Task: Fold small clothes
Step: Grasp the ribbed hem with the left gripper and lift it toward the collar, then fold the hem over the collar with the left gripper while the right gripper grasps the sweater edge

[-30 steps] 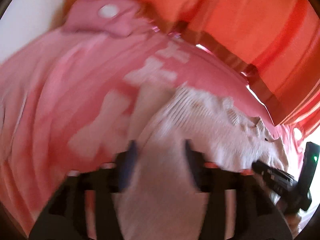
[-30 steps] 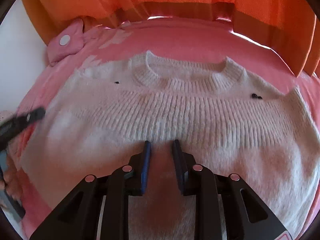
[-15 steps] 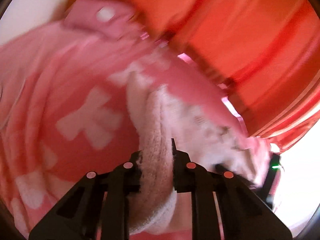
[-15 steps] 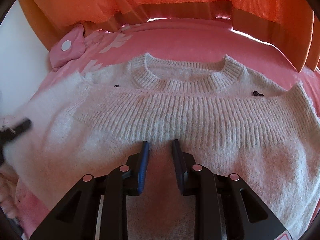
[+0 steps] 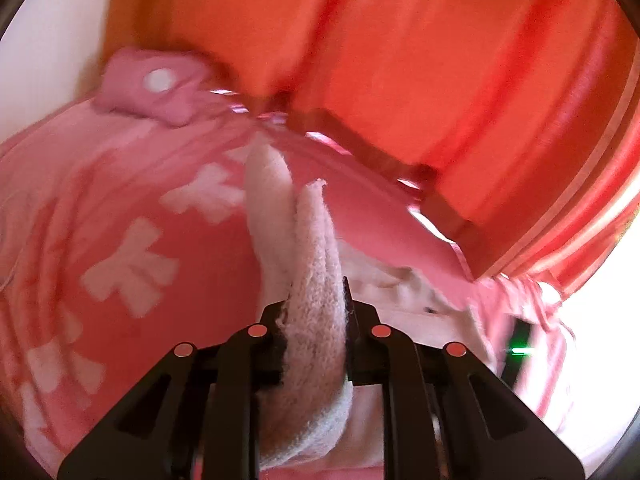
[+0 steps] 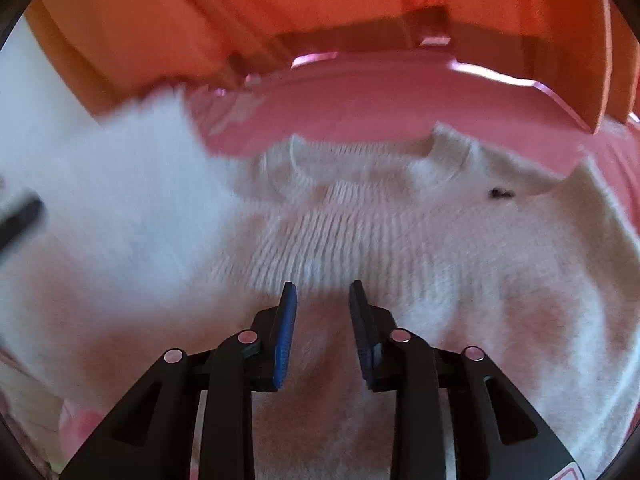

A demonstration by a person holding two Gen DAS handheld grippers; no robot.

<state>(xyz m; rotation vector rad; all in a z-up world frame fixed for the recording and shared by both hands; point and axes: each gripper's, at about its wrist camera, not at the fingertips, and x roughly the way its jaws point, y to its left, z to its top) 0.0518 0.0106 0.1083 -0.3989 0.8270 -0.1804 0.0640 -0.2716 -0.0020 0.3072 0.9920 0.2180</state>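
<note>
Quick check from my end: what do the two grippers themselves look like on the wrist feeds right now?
Both are black plastic linkage frames with triangular cut-outs and four round pinkish pivot caps. The right gripper carries ribbed blue pads on its fingers. The left gripper has the same frame; its pads are hidden by fabric. No cables or sleeves show.

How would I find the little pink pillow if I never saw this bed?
Look at the pink blanket with pale bows. Follow it to the far corner, under the orange curtain. The pillow sits there, the only thing with a round white spot.

left claw (image 5: 316, 312) has lifted the sweater's (image 6: 400, 240) sleeve (image 5: 308, 248) up and inward
</note>
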